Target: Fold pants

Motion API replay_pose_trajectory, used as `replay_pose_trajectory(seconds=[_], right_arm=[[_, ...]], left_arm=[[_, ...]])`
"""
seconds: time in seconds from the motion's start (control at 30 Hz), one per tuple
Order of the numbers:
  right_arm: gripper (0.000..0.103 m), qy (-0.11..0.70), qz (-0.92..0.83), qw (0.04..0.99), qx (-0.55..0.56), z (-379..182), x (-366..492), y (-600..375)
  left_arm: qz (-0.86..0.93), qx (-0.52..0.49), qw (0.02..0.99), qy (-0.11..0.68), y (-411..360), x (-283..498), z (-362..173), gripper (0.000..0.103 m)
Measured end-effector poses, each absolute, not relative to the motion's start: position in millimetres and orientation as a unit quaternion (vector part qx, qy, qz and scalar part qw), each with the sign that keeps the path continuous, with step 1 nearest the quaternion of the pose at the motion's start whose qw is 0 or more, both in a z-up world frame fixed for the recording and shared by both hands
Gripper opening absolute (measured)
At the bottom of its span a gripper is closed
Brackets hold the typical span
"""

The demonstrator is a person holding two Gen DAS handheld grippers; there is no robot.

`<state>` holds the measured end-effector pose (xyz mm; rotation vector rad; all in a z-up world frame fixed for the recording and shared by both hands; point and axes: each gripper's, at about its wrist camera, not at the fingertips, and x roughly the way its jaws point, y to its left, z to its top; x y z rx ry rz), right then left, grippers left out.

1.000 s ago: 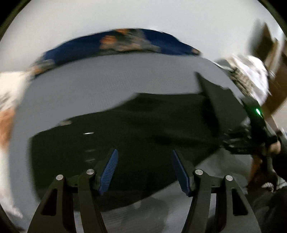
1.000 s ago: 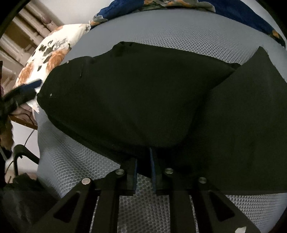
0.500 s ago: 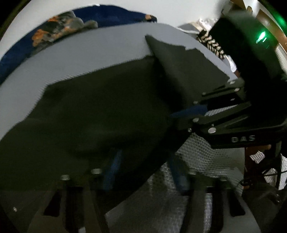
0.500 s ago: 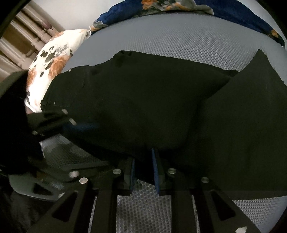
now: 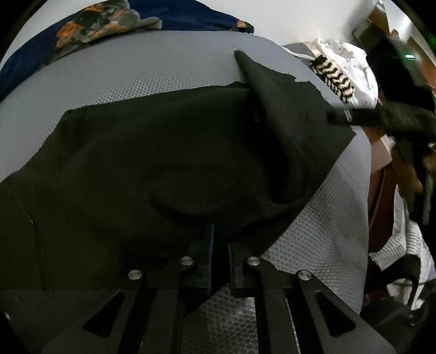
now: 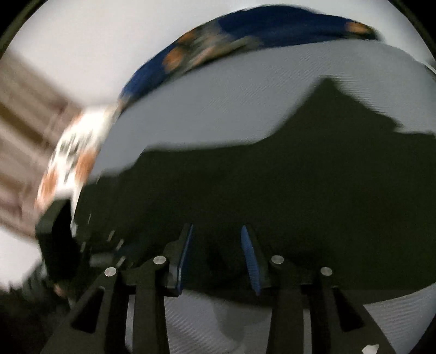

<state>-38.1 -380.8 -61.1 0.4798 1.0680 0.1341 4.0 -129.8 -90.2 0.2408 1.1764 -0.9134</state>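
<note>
One pair of black pants [image 5: 152, 163] lies spread on a grey mesh-covered bed [image 5: 136, 70], with one flap of the cloth folded up into a point toward the far right corner. At the head of the bed sits one dark blue blanket [image 5: 190, 16] with orange flowers. One white flowered pillow [image 6: 70, 160] shows at the left in the blurred right wrist view, and one black-and-white striped cloth [image 5: 333, 75] lies off the bed's right edge.

A second ago the left claw [image 5: 218, 250] was spread wide above the pants; now its two blue-padded fingers are pressed together on the near hem, pinching the black cloth at the bed's near edge. The right claw [image 6: 216, 256] has done the reverse: it was clamped on the hem before, and now its fingers stand apart with nothing between them, just over the pants' near edge. Its view is smeared with motion. In the left wrist view the right claw appears as a dark blurred shape near the pants' far right corner.
</note>
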Motion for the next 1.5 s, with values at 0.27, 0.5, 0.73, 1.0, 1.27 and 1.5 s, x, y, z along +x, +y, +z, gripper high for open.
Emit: replay_pose_trajectory(seconds=[0.27,0.5,0.73,1.0,1.27,1.5], right_arm=[[0.035,0.435,-0.074,0.833,0.334,-83,-26,-529],[0.035,0.424,-0.089,0.824,0.365,-100,-6,-565],[0.02,0.426,-0.093,0.818,0.376,-115,8,-572],[0.003,0.408,-0.128,0.853,0.3,-80,-2,-561],[0.003,0.395,-0.218,0.865,0.219,-47,-81,-552],[0.002,0.43,-0.295,0.819,0.242,-91,-153,-561]], left_arm=[[-0.407,0.091,0.729,0.543,-119,4,-89,0.009],[-0.396,0.089,0.728,0.552,-120,2,-91,0.009],[-0.389,0.09,0.728,0.558,-123,6,-92,0.009],[-0.386,0.095,0.727,0.559,-130,6,-94,0.009],[-0.39,0.101,0.728,0.555,-133,0,-96,0.009],[-0.395,0.12,0.728,0.548,-141,-4,-98,0.011]])
